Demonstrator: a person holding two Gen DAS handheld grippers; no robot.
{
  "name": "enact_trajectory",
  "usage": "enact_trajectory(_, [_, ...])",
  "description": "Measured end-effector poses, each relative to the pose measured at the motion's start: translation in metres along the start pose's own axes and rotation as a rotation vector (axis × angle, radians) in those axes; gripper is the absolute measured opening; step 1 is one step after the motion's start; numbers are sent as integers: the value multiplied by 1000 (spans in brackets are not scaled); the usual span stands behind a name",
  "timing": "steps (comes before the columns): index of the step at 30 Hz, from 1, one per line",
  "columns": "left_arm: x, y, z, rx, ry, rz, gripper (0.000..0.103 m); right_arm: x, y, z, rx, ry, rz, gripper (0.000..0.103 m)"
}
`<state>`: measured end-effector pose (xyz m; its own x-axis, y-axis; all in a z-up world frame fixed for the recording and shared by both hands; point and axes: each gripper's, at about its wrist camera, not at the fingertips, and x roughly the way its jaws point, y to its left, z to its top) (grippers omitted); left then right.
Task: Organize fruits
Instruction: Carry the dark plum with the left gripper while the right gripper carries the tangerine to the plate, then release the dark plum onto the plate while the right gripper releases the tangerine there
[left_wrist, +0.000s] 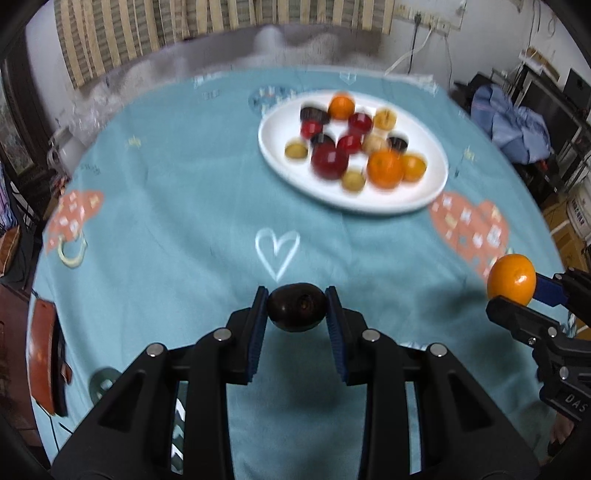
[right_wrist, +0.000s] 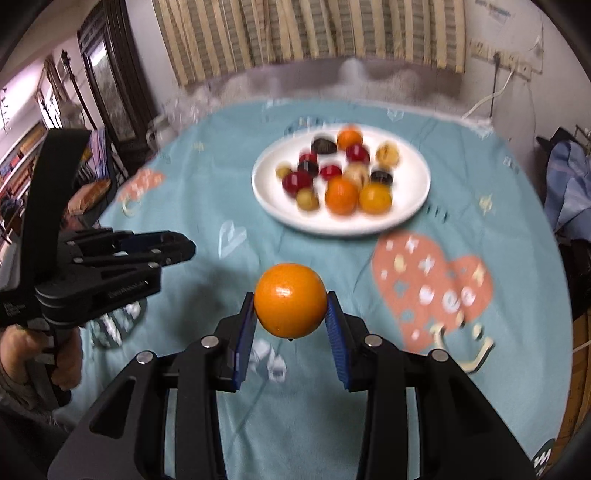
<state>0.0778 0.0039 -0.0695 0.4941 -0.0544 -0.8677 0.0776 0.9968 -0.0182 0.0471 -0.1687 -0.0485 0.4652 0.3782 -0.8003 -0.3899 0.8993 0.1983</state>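
My left gripper (left_wrist: 297, 308) is shut on a dark purple plum (left_wrist: 297, 308), held above the teal tablecloth (left_wrist: 177, 192). My right gripper (right_wrist: 290, 306) is shut on an orange (right_wrist: 290, 305); the same orange (left_wrist: 511, 280) shows at the right edge of the left wrist view. A white oval plate (left_wrist: 284, 162) farther back holds several fruits: oranges, red and dark plums, small yellow-brown ones. In the right wrist view the plate (right_wrist: 410, 173) lies beyond the orange, and the left gripper (right_wrist: 184, 245) shows side-on at left; the plum is hidden there.
A person's hand (right_wrist: 62, 365) grips the left tool's handle. A reddish-brown object (left_wrist: 44, 354) stands at the table's left edge. Blue cloth (left_wrist: 517, 125) lies heaped beyond the table's right side. Striped curtains (right_wrist: 295, 33) hang behind. Bare cloth lies between grippers and plate.
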Motion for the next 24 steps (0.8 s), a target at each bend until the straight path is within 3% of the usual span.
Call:
enact_trajectory(4, [11, 4, 22, -18, -3, -17, 32, 1, -15, 24, 28, -50, -9, 37])
enact_trajectory(9, [12, 12, 98, -28, -103, -38, 32, -11, -41, 102, 40, -208, -26, 38])
enact_trajectory(13, [29, 15, 159, -16, -148, -29, 32, 0, -56, 149, 24, -268, -47, 38])
enact_trajectory(18, [71, 16, 192, -12, -125, -19, 32, 50, -87, 177, 90, -216, -41, 38])
enact_trajectory(24, [113, 18, 191, -15, -82, -30, 32, 109, -77, 192, 66, -133, 3, 38])
